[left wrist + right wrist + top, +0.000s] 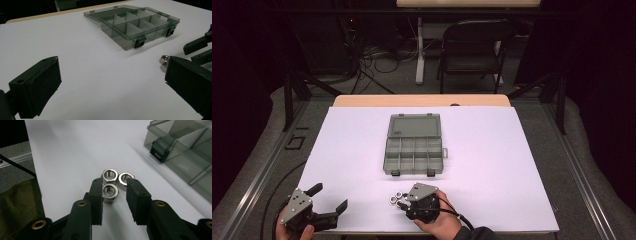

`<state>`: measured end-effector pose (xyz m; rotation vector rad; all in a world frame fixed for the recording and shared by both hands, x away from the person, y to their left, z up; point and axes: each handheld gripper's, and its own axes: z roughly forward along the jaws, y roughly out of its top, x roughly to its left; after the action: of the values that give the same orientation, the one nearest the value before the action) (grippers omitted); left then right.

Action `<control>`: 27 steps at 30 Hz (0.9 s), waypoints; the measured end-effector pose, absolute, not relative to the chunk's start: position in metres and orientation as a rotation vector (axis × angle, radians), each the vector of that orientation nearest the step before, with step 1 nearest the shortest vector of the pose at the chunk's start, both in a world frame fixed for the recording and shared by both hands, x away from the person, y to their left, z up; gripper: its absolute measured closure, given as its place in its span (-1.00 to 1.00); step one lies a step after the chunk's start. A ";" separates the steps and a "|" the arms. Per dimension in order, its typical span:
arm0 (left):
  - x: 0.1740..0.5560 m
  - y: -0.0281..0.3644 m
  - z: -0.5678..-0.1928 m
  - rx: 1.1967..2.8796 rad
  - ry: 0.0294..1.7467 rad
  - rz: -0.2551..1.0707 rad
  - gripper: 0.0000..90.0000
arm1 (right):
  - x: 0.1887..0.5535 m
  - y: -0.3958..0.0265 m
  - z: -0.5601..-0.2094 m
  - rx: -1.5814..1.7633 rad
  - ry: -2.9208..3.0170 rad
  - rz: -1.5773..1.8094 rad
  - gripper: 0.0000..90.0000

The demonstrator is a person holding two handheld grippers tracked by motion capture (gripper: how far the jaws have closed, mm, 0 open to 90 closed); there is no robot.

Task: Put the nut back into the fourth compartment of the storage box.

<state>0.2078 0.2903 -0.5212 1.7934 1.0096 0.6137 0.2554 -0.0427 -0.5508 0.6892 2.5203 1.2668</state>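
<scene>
White paper is covering the table (492, 150) where the open compartment box (414, 151) is sitting empty while the right gripper (114, 192) is narrowing, not yet clamped, around one of three steel nuts (110, 190) and the left gripper (110, 82) is waiting wide open, empty.

A black folding metal chair (475, 47) stands beyond the table's far edge; tangled black cables (377, 62) lie on the floor to its left.
</scene>
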 end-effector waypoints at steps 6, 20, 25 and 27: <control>0.208 0.290 -0.521 1.794 1.009 0.611 -0.99 | 0.256 -0.033 -0.558 0.709 2.557 1.235 0.50; 0.209 0.291 -0.522 1.804 1.003 0.611 -0.99 | 0.259 -0.024 -0.562 0.743 2.557 1.223 0.50; 0.209 0.291 -0.522 1.801 1.001 0.609 -0.99 | 0.258 -0.018 -0.564 0.714 2.552 1.198 0.50; 0.209 0.291 -0.522 1.802 1.001 0.608 -0.99 | 0.257 -0.017 -0.564 0.699 2.551 1.189 0.51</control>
<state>0.2087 0.2906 -0.5215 1.8017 1.0006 0.6085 0.2571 -0.0175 -0.5644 0.6994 2.5512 1.1886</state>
